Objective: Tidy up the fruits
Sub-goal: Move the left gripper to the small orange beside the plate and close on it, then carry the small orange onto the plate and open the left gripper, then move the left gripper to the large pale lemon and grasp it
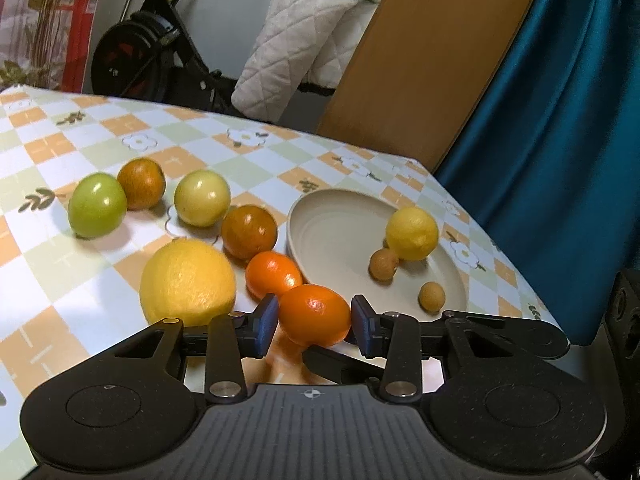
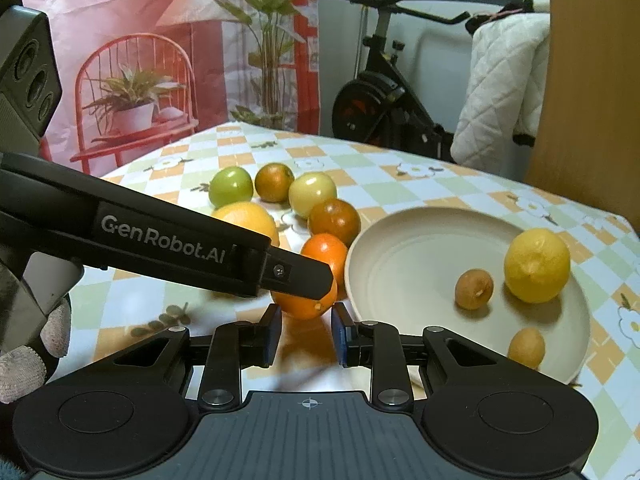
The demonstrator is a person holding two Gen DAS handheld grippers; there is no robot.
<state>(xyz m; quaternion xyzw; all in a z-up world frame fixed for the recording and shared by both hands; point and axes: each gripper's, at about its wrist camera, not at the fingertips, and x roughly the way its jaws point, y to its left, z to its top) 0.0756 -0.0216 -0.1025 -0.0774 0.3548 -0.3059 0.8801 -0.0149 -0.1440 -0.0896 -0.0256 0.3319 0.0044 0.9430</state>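
My left gripper (image 1: 314, 318) is shut on an orange mandarin (image 1: 315, 315), which touches both blue pads just above the checked tablecloth, beside the beige plate (image 1: 340, 236). In the right wrist view the same mandarin (image 2: 306, 300) sits under the left gripper's black finger (image 2: 296, 274). My right gripper (image 2: 306, 330) is open and empty, just in front of that mandarin. The plate (image 2: 400, 256) holds a lemon (image 2: 537, 266) and two small brown fruits (image 2: 474, 289). A second mandarin (image 1: 273, 274), a large yellow citrus (image 1: 187, 282), two brownish fruits and two green ones lie left of the plate.
The table's right edge runs close behind the plate, with a wooden board (image 1: 420, 60) and a teal curtain (image 1: 560, 120) beyond. An exercise bike (image 2: 384, 96) and a quilted white cloth (image 2: 500, 80) stand behind the table. A gloved hand (image 2: 24, 352) holds the left gripper.
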